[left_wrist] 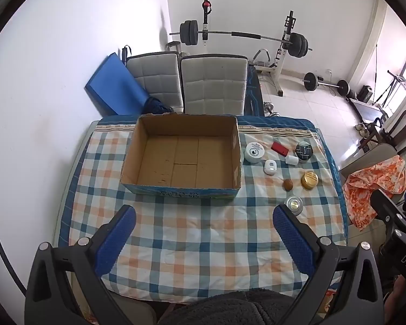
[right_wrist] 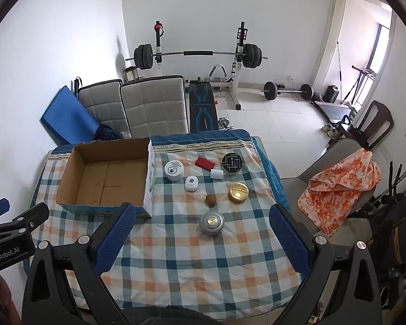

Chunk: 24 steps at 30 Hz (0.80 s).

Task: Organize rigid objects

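An empty cardboard box (left_wrist: 154, 173) (right_wrist: 73, 181) stands on the checked cloth at the table's far left. To its right lie several small items: a white round tin (right_wrist: 173, 171), a red case (right_wrist: 204, 162), a black round tin (right_wrist: 231, 164), a small white cylinder (right_wrist: 216, 174), a white square device (right_wrist: 191, 183), a gold tin (right_wrist: 238, 192), a brown nut-like ball (right_wrist: 210, 200) and a silver puck (right_wrist: 212, 223) (left_wrist: 293, 204). My left gripper (left_wrist: 203, 239) hangs open over bare cloth in front of the box. My right gripper (right_wrist: 203, 239) is open above the cloth, just short of the silver puck.
Two grey padded chairs (left_wrist: 192, 81) and a blue mat (left_wrist: 113, 86) stand behind the table. A chair with an orange patterned cloth (right_wrist: 338, 189) sits at the right. A barbell rack (right_wrist: 197, 54) and weights fill the room beyond. A dark fleece garment (left_wrist: 230, 308) shows at the near table edge.
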{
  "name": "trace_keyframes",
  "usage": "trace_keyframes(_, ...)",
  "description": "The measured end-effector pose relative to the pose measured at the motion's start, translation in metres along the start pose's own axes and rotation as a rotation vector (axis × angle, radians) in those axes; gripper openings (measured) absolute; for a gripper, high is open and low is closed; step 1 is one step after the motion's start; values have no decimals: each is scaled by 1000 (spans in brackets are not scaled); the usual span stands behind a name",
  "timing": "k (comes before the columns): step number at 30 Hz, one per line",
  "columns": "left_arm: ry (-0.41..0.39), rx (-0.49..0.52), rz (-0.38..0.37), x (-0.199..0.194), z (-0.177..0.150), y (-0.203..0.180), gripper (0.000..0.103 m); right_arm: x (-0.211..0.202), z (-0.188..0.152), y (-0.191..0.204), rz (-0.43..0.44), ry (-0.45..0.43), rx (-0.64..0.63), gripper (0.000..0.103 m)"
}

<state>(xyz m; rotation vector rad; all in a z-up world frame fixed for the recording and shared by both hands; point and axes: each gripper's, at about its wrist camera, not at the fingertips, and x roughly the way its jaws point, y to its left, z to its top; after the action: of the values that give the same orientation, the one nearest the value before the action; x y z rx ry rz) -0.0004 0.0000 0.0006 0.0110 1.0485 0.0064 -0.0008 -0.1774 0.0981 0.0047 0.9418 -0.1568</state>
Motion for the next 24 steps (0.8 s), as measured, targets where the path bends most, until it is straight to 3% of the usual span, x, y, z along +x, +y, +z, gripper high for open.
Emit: trace_keyframes(24, -25, 2, 5, -5, 8, 0, 103, -4, 7, -1, 7, -32, 4, 101)
